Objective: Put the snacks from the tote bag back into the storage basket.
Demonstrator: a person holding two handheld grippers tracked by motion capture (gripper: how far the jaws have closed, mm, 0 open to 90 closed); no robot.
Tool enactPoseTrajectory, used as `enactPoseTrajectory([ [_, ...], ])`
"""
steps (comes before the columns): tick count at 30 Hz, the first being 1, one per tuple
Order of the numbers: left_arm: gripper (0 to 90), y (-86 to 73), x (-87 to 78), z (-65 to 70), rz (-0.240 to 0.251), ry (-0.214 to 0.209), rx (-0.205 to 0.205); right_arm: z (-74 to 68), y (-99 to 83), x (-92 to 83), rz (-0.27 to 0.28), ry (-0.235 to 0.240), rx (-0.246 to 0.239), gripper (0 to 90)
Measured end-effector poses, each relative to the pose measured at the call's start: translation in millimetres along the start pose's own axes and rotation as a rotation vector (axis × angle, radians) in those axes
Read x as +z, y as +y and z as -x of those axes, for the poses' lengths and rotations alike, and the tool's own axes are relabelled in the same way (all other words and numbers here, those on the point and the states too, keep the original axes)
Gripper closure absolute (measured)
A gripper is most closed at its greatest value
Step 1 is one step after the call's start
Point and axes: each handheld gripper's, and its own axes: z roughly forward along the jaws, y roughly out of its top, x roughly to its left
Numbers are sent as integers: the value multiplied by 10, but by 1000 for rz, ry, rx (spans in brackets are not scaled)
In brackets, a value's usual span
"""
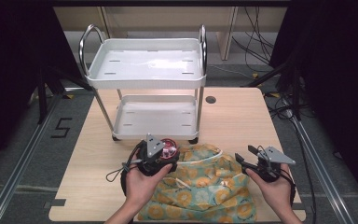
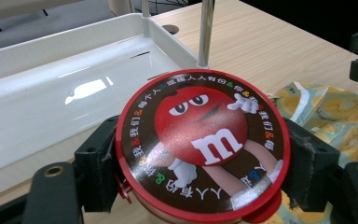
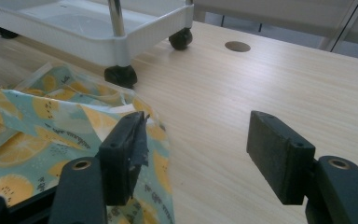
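At the left of the high view, the left hand-held gripper [image 1: 156, 156] sits at the near edge of the white two-tier trolley [image 1: 147, 74], which stands on the light wooden table [image 1: 242, 116]. Its jaws clamp a round red-rimmed M&M's candy tin [image 2: 203, 144] from both sides; the left gripper view shows the lid face-on, with the red character in the middle and a ring of printed characters around it. The tin is held just in front of the trolley's lower tray [image 2: 65, 100], above the table; whether it rests on anything is hard to judge. Just right of it lies a crumpled lemon-print cloth bag [image 1: 200, 186]. Farther right, the right hand-held gripper [image 1: 256, 164] hangs with its jaws spread wide and empty, one jaw over the bag's edge.
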Motion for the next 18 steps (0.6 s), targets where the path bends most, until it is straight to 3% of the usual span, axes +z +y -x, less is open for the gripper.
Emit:
enactPoseTrajectory([
  [18, 253, 21, -20, -80, -25, 34, -12, -2, 1, -2, 1, -1, 0, 382],
])
